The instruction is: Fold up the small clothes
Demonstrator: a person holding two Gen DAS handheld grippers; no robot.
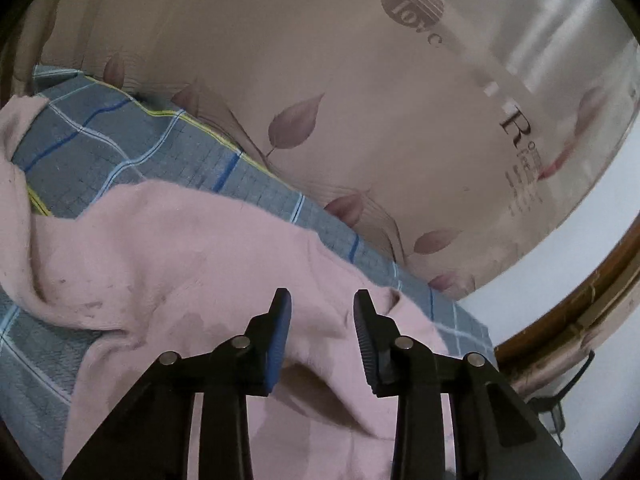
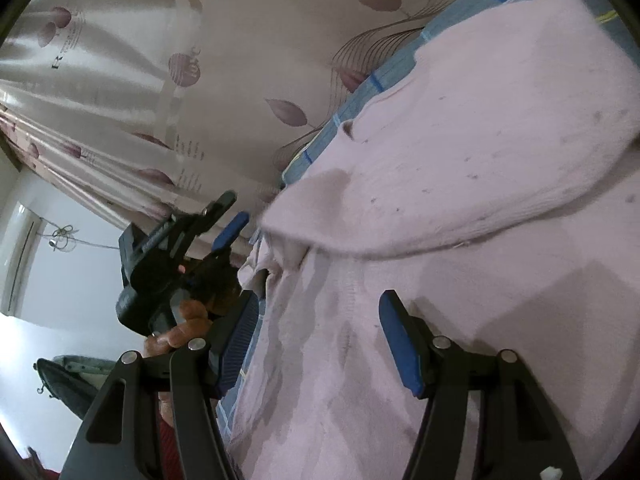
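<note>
A pale pink garment [image 1: 172,256] lies rumpled on a blue-grey checked cloth [image 1: 100,136]. It has damp-looking dark patches and small stains. My left gripper [image 1: 322,300] is open just above the garment's near edge, with pink cloth showing between its blue-padded fingers. In the right wrist view the same pink garment [image 2: 480,152] fills the frame, with a folded flap across it. My right gripper [image 2: 320,304] is wide open over it, holding nothing. The left gripper [image 2: 224,220] shows there at the garment's left edge, held by a hand.
A beige curtain with leaf prints and lettering [image 1: 320,80] hangs behind the bed. A white wall [image 1: 560,280] and a brown wooden frame [image 1: 580,312] are at the right. The checked cloth [image 2: 360,96] edges the garment.
</note>
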